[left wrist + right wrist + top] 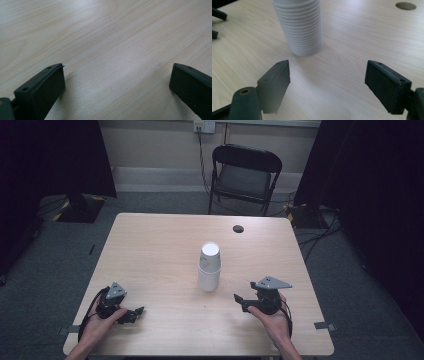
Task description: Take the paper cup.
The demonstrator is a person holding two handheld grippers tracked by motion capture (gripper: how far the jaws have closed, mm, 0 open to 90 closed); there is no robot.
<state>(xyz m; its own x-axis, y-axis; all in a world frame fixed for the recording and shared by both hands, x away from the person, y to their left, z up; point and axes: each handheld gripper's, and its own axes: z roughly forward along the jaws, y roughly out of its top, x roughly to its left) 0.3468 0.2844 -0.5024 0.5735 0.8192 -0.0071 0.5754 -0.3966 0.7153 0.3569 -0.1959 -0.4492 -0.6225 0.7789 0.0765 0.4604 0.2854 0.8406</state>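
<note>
Stack of white ribbed paper cups [209, 266], upright at centre of pale wooden desk [150, 245]. Probably light, thin-walled, easily crushed or tipped; best gripped gently around ribbed mid-wall. Right tool [327, 82] released, empty, aimed at stack; left tool [117, 87] released, apart.

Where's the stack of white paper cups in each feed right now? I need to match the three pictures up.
High view: the stack of white paper cups stands upright mid-table, between the two grippers.
Left gripper view: not in this picture; bare wooden table beyond the open fingers.
Right gripper view: top centre-left, just beyond the open fingers, its top cut off.
Shared landmark: the round hole in the table, upper right in the high view and right gripper view.
</note>
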